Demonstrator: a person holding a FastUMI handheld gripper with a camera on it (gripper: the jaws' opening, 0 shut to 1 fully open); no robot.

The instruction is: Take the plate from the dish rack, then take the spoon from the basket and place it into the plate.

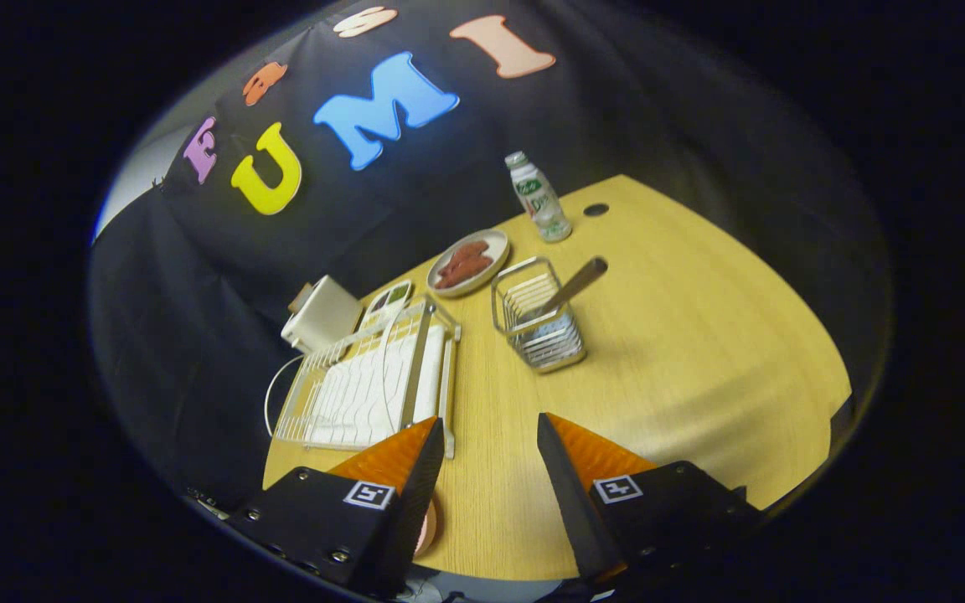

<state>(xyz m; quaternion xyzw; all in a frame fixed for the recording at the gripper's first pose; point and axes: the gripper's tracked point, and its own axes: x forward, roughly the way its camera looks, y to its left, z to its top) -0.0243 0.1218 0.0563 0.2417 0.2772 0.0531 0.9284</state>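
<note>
Tongs [489,456] spread wide, holding nothing, over the worktop [700,352].
Spoon [573,286] stands in the basket [538,325], right of the dish rack [369,385]. A pink plate [427,528] peeks out near the rack. I think spoon step: reach the basket, pinch the handle.

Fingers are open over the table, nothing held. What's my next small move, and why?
Probably swing left and forward toward the dish rack. The gripper is open over bare table, with the rack just ahead of its left finger. A thin white rim standing in the rack looks like the plate, though I can't be sure. The spoon is in the basket beyond the fingers and comes second.
</note>
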